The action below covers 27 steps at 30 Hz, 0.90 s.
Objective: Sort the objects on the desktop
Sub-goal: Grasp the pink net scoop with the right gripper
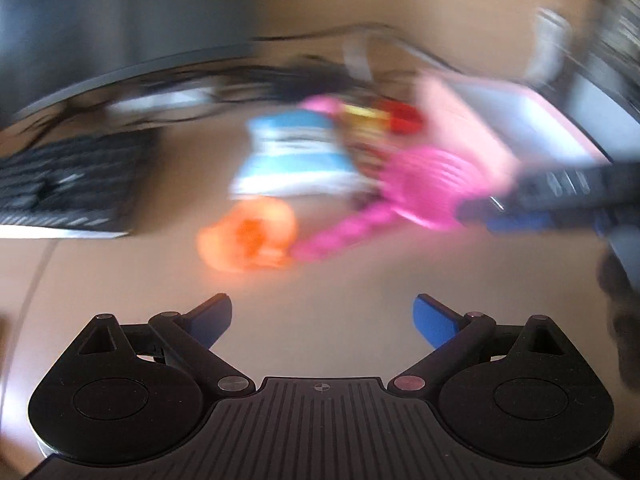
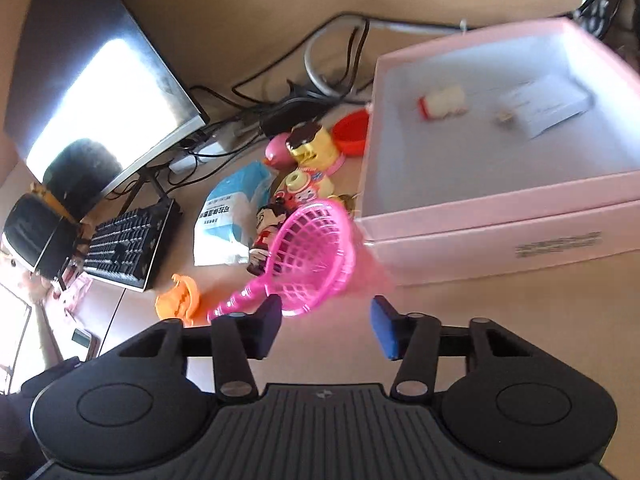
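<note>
A pink plastic scoop net (image 2: pixel 312 252) lies on the desk just beyond my right gripper (image 2: pixel 326 326), which is open and empty above the desk. An orange toy (image 2: pixel 178 296) lies left of the net's handle. A blue-white packet (image 2: pixel 230 216) and several small toys (image 2: pixel 308 160) lie behind it. A pink box (image 2: pixel 500 216) holds a small white toy (image 2: pixel 442 102) and a card (image 2: pixel 546 104). In the blurred left wrist view my left gripper (image 1: pixel 322 320) is open and empty, short of the orange toy (image 1: pixel 248 238) and net (image 1: pixel 420 184). The right gripper (image 1: pixel 560 196) reaches in at the net's right.
A monitor (image 2: pixel 104 80) and a black keyboard (image 2: pixel 124 246) stand at the left, with cables (image 2: pixel 304 80) behind the toys. A red bowl (image 2: pixel 352 132) sits by the box. A phone (image 2: pixel 82 338) lies near the desk's left edge.
</note>
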### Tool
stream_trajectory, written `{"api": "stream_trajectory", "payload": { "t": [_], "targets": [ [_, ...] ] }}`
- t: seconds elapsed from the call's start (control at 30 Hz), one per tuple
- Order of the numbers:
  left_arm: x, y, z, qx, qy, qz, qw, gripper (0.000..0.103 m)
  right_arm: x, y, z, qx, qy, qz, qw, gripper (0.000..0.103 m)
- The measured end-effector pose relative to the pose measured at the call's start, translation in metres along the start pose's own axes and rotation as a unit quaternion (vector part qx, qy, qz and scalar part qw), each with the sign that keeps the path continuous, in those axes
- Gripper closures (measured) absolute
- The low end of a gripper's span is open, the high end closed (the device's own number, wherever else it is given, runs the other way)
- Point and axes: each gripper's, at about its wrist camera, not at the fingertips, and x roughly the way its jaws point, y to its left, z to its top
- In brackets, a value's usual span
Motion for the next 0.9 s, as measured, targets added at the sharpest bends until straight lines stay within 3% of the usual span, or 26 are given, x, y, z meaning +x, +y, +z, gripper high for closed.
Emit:
{"api": "stream_trajectory", "payload": {
  "t": [0.13,0.43,0.6,0.7,0.73,0.8,0.87,0.9],
  "targets": [
    [0.004,0.029,0.012,-0.068,-0.005,0.036,0.9970,0.003,0.021,0.011,0.000,-0.023,0.005,-0.006,1.000,0.085],
    [0.028,0.027,0.029,-0.064,-0.010,0.045,0.9969,0.003,-0.023,-0.011,-0.020,-0.033,0.020,-0.011,0.999,0.091],
    [0.049,0.022,0.034,-0.041,-0.017,0.060,0.9972,0.003,-0.068,-0.049,-0.037,-0.022,0.005,-0.069,0.997,0.090],
    [0.056,0.020,0.033,-0.028,-0.013,0.059,0.9978,0.006,-0.090,-0.065,-0.038,-0.050,-0.013,-0.113,0.992,0.089],
    [0.057,0.018,0.033,-0.023,-0.011,0.059,0.9979,0.013,-0.095,-0.069,-0.036,-0.061,-0.020,-0.130,0.989,0.088],
    [0.060,0.014,0.031,-0.015,-0.005,0.061,0.9980,0.025,-0.104,-0.075,-0.033,-0.076,-0.037,-0.169,0.982,0.070],
    [0.061,0.009,0.029,-0.014,-0.003,0.063,0.9979,0.030,-0.113,-0.082,-0.031,-0.066,-0.057,-0.189,0.978,0.031],
    [0.061,0.007,0.029,-0.015,-0.005,0.065,0.9978,0.032,-0.119,-0.084,-0.031,-0.057,-0.069,-0.191,0.978,0.027]
  ]
}}
